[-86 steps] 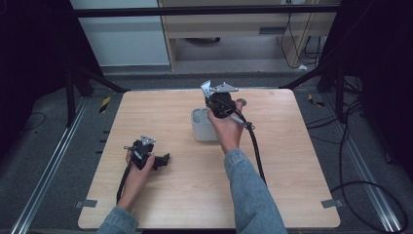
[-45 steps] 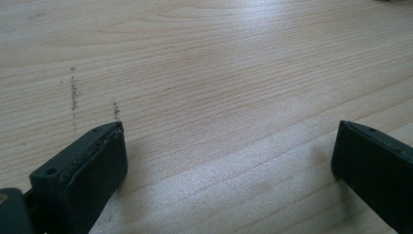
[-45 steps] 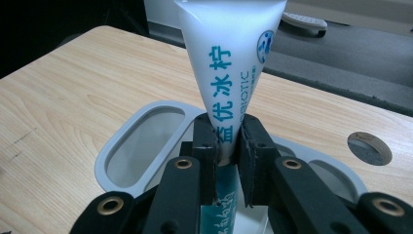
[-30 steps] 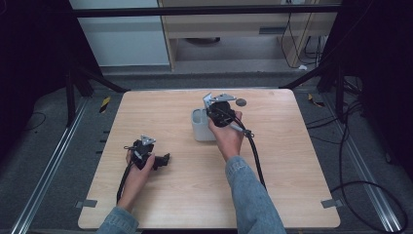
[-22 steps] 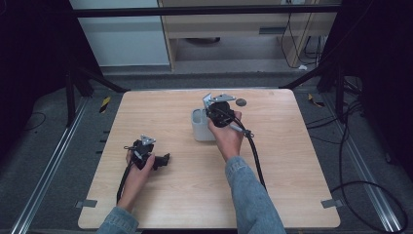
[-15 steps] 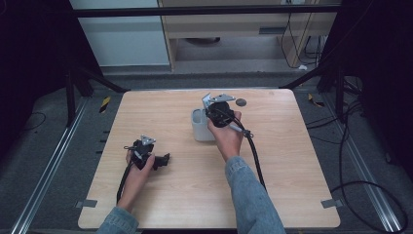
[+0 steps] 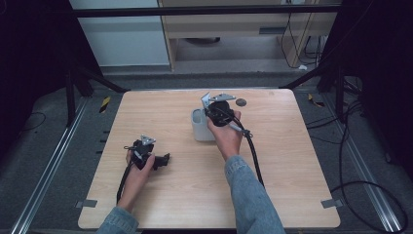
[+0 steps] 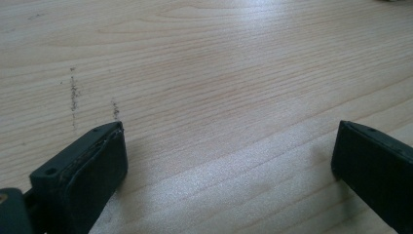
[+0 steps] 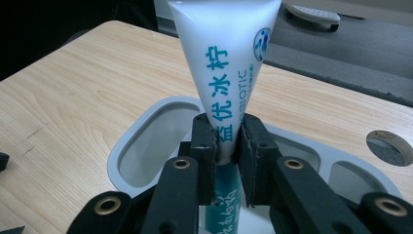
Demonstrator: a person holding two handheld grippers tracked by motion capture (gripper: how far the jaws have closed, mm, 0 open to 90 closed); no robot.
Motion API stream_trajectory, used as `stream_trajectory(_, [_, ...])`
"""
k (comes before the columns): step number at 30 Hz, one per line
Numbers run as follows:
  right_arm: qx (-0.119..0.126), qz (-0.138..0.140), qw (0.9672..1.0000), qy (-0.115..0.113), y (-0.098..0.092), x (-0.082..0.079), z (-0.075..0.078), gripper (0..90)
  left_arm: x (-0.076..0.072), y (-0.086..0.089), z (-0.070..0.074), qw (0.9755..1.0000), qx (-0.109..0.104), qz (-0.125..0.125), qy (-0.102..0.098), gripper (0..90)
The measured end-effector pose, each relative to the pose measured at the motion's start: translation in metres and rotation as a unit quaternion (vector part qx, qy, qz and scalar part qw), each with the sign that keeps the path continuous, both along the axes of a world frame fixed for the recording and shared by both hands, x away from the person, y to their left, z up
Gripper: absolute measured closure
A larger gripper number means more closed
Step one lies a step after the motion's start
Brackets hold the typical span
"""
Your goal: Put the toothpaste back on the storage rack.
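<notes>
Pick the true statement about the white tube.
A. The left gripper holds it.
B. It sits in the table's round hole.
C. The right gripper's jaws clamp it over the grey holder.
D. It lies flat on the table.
C: in the right gripper view the right gripper pinches the white tube above the grey holder.

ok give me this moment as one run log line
right tool: shut on toothpaste tube, upright over grey holder | left tool: open, empty, low over table

Both grippers black plastic: left gripper (image 7: 163,160), right gripper (image 9: 226,146). Each has a grey three-cornered plate on top, trailing black cable. Brass-ringed screw holes along the jaw arms, worn black pads. Denim-blue sleeves on both forearms.
</notes>
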State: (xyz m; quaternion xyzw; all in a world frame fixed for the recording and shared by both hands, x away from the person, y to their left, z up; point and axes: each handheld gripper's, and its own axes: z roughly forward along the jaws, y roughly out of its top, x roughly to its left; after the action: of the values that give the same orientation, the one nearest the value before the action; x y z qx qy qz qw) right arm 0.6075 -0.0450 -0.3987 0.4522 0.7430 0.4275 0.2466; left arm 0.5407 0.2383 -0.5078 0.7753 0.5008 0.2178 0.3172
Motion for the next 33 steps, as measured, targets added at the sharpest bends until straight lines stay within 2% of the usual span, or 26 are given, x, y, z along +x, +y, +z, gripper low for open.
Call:
stream_trajectory(15, [0.011, 0.0, 0.9999, 0.004, 0.0021, 0.003, -0.0012, 76.2, 0.0, 0.0, 0.0, 1.0, 0.0, 0.0, 0.0, 0.0])
stream_trajectory(33, [0.008, 0.004, 0.9999, 0.012, 0.0066, 0.0079, 0.0026, 74.5, 0.0, 0.0, 0.0, 1.0, 0.0, 0.0, 0.0, 0.0])
